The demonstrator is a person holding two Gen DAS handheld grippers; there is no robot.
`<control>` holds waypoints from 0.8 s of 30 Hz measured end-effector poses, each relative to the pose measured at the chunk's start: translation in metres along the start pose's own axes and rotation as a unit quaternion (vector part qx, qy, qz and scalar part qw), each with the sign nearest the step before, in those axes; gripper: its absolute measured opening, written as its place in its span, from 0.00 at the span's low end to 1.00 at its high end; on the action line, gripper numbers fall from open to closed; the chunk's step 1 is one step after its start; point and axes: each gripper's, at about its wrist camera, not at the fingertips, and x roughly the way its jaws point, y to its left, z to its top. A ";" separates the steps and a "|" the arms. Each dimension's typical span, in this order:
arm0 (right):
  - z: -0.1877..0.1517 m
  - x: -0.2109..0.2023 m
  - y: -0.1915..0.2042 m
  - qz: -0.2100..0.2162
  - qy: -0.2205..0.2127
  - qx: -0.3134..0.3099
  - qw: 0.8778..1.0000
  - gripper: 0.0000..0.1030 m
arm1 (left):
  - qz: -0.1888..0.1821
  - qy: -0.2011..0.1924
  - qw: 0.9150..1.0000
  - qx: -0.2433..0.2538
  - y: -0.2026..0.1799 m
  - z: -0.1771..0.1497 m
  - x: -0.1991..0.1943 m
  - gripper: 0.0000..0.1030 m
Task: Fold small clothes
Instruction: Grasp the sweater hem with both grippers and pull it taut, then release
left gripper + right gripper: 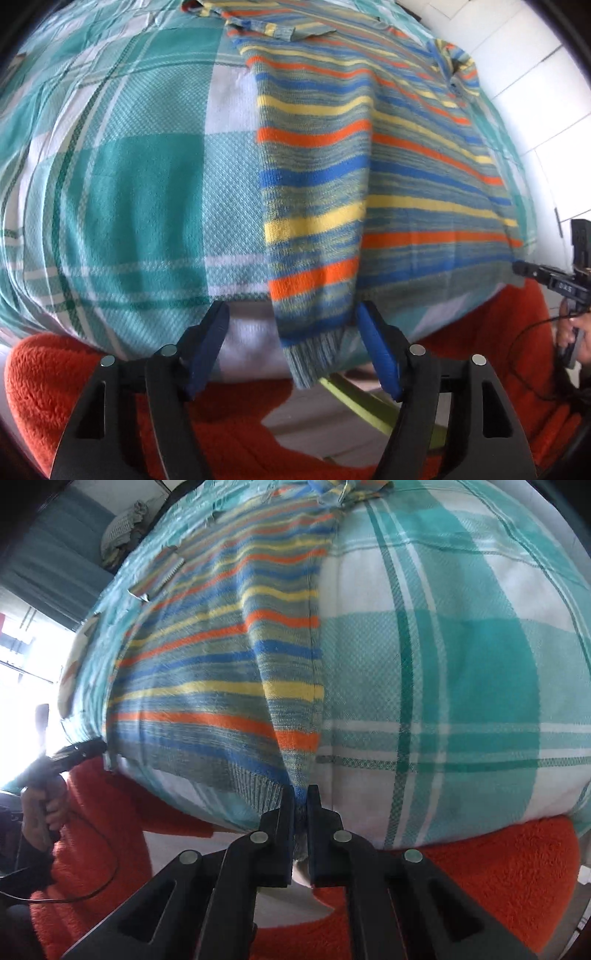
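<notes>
I had the striped shirt (369, 155) spread flat on the checked cloth (129, 184), its hem hanging just over the near edge and its collar toward the far edge. One long side was already doubled over the body, so a narrow folded panel ran from the near edge toward the far one.

My left gripper (291, 325) stood released, jaws wide apart on either side of the hem of that panel, touching nothing that I could make out. My right gripper (301, 801) was clenched on the shirt's hem (291, 775) at the near edge, right at the foot of the fold line, with the knit pinched between its jaws. An orange fleece blanket (498, 867) lay under the cloth below both tools.

I judged the work to be in the lengthwise folding, with the first side laid in and the second grip not yet taken. The next move, as I read it, called for closing the left tool on the hem beside the right, then carrying both together so the cloth travelled evenly. A one-sided pull risked dragging the loose knit askew.
</notes>
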 end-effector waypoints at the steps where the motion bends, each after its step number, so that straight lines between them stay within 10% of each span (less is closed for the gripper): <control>1: 0.000 0.003 0.003 -0.017 -0.001 -0.012 1.000 0.05 | 0.008 0.003 1.000 -0.003 -0.002 0.003 0.006 0.47; 2: 0.000 0.005 0.004 -0.033 -0.002 -0.024 0.999 0.05 | 0.009 0.010 1.000 -0.011 -0.006 0.010 0.013 0.15; 3: -0.001 0.006 0.010 -0.056 -0.004 -0.042 0.997 0.05 | -0.003 0.019 1.000 -0.024 -0.005 0.011 0.016 0.05; 10: -0.014 -0.011 0.043 -0.164 -0.023 -0.113 0.980 0.05 | 0.030 -0.010 0.999 -0.044 0.005 0.012 -0.019 0.03; 24: -0.015 0.024 0.029 -0.199 0.024 -0.113 0.973 0.04 | 0.135 0.047 0.990 0.009 -0.035 0.015 0.052 0.03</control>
